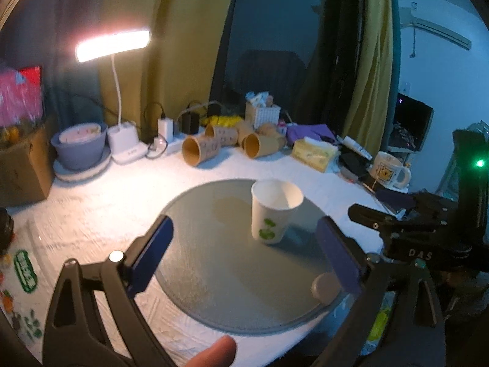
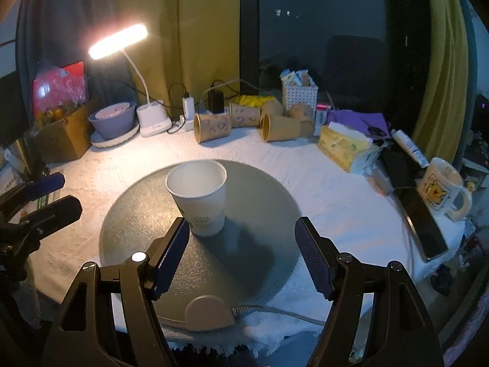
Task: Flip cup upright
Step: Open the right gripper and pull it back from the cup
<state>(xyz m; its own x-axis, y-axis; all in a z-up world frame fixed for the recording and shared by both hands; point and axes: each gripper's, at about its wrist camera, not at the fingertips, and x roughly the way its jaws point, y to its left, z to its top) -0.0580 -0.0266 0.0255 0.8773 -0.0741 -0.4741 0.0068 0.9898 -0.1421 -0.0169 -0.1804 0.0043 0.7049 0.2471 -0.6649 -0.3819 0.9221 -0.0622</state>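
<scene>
cup: white paper cup (image 2: 198,197) with green print, standing upright and mouth up on the round grey mat (image 2: 259,214) on the bench (image 2: 336,202); looks empty inside

other containers: 4 or so brown paper cups (image 2: 212,127) lying on their sides at the back, a white basket (image 2: 299,95) stuffed with packets, a mug (image 2: 443,188) off to the right

left tongs (image 1: 244,255): spread wide, holding nothing; cup sits ahead of them, between the 2 finger lines

right tongs (image 2: 243,255): also wide apart and empty; cup is just beside the left finger (image 2: 171,253), can't tell if it's touching

only in left view: the right tongs' black frame with a green light (image 1: 479,163)
</scene>
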